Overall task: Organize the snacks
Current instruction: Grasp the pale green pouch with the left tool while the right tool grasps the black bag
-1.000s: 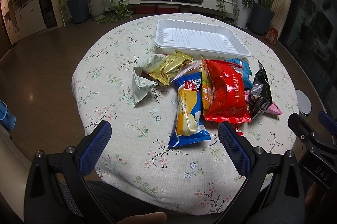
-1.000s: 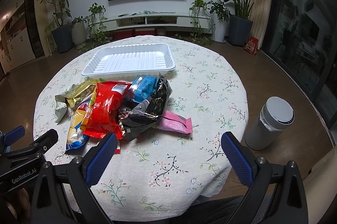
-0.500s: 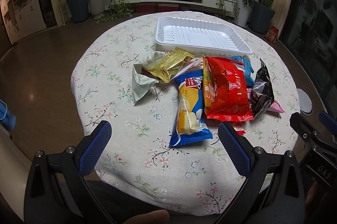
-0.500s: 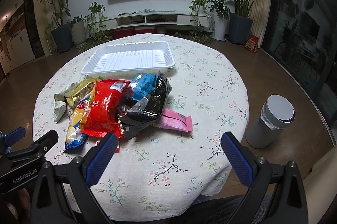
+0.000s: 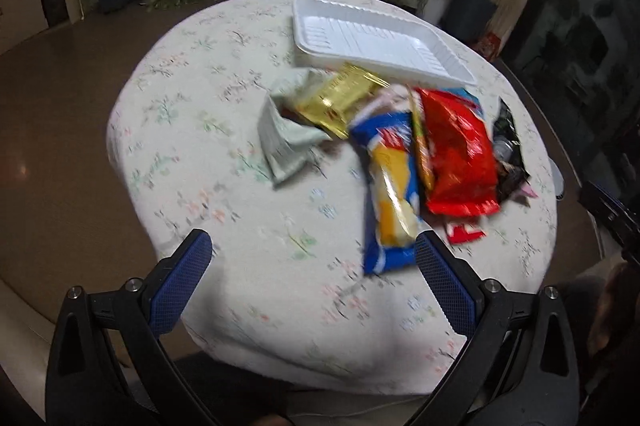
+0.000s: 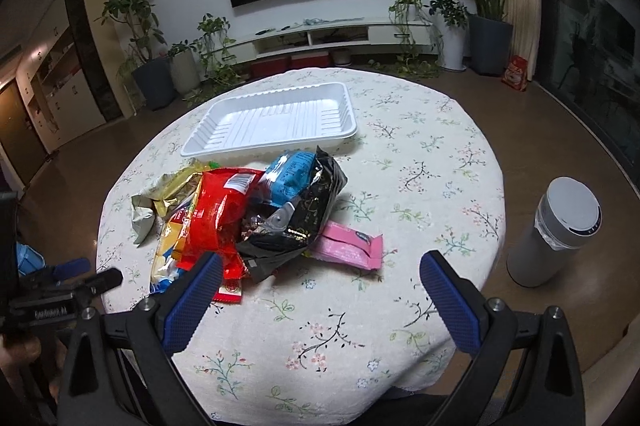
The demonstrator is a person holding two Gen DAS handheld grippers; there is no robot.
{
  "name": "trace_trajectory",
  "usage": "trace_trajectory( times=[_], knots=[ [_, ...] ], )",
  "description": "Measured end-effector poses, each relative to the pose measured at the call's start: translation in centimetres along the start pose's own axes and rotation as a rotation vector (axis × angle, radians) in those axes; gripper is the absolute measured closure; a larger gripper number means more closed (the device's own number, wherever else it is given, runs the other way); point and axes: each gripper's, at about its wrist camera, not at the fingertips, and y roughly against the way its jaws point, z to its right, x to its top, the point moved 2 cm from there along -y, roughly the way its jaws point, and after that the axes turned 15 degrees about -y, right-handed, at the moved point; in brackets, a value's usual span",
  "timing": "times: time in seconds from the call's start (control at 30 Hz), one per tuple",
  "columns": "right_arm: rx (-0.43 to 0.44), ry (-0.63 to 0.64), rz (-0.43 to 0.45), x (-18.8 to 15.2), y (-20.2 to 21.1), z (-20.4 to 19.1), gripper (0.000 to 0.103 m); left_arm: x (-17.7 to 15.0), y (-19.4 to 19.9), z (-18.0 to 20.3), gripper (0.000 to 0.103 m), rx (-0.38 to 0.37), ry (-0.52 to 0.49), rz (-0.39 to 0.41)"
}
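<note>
A pile of snack packets lies mid-table: a red bag (image 6: 218, 214), a black bag (image 6: 304, 216), a light blue packet (image 6: 290, 176), a pink packet (image 6: 346, 246), a gold packet (image 5: 340, 98), a pale green packet (image 5: 284, 142) and a blue-and-yellow bag (image 5: 390, 198). Behind the pile sits a bare white tray (image 6: 276, 118). My left gripper (image 5: 312, 280) is open over the table's near edge, its right finger by the blue-and-yellow bag. My right gripper (image 6: 320, 296) hangs open in front of the pile, holding nothing.
The round table (image 6: 420, 154) wears a floral cloth. A white cylindrical bin (image 6: 556, 230) stands on the floor to the right. Potted plants, a low TV bench and a wall TV line the far wall.
The left gripper has swung left and tilted, so its view is blurred and the pile sits further right. The right gripper has edged closer to the pile. Both stay open.
</note>
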Motion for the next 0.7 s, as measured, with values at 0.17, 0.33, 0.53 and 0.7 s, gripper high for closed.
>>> trace_trajectory(
  times=[0.17, 0.33, 0.53, 0.7],
  knots=[
    [0.039, -0.009, -0.029, 1.6, -1.0, 0.8, 0.005, 3.8, -1.3, -2.5, 0.001, 0.041, -0.025, -0.004],
    [0.053, 0.002, -0.125, 2.2, -3.1, 0.9, 0.015, 6.9, -4.8, -4.2, 0.002, 0.071, -0.035, -0.087],
    [0.041, -0.017, -0.159, 2.0, -4.8, 1.8, 0.016, 8.9, -8.3, -5.0, 0.024, 0.056, -0.118, -0.148],
    [0.042, -0.059, -0.176, 2.1, -5.5, 2.8, 0.017, 10.4, -10.2, -5.6, 0.026, 0.037, -0.171, -0.168]
  ],
)
